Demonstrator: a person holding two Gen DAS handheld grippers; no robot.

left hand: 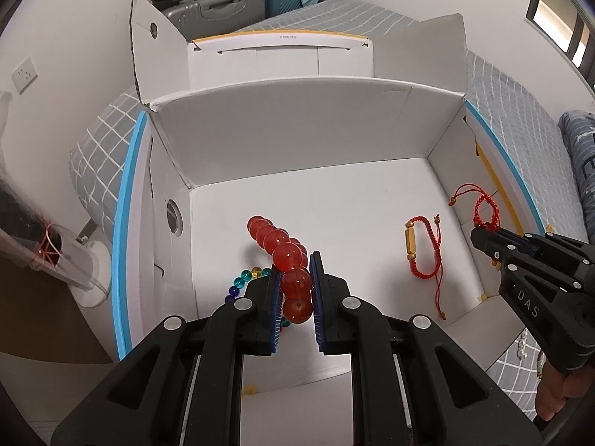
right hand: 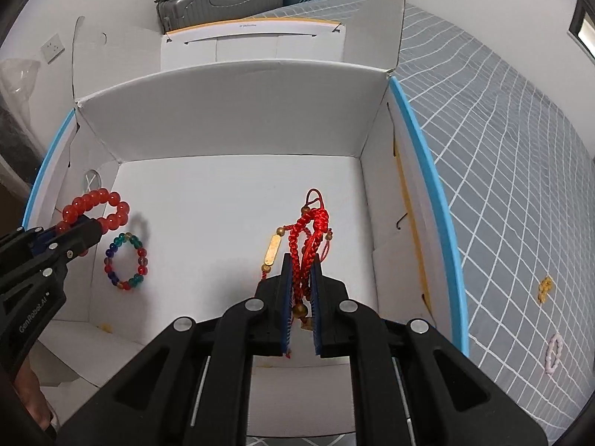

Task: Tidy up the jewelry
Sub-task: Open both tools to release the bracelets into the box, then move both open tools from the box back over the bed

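Note:
A white cardboard box [left hand: 297, 130] with open flaps sits on a bed. My left gripper [left hand: 296, 264] is shut on a bracelet of large red beads [left hand: 275, 239], held above the box floor at the left. Under it lies a multicoloured bead bracelet [left hand: 247, 277], half hidden here and plain in the right wrist view [right hand: 126, 260]. My right gripper [right hand: 301, 260] is shut on a red braided cord bracelet [right hand: 310, 225] inside the box [right hand: 230, 122]. A red cord bracelet with a gold tube [left hand: 420, 249] lies on the floor beneath it. Each gripper shows in the other's view: right [left hand: 478, 232], left [right hand: 95, 225].
The box rests on a grey checked bedspread [right hand: 502, 186]. A small yellow piece [right hand: 544, 288] and a pale pink bead ring [right hand: 554, 353] lie on it to the right of the box. Suitcases [left hand: 223, 7] stand behind. A clear plastic container [left hand: 55, 256] is at the left.

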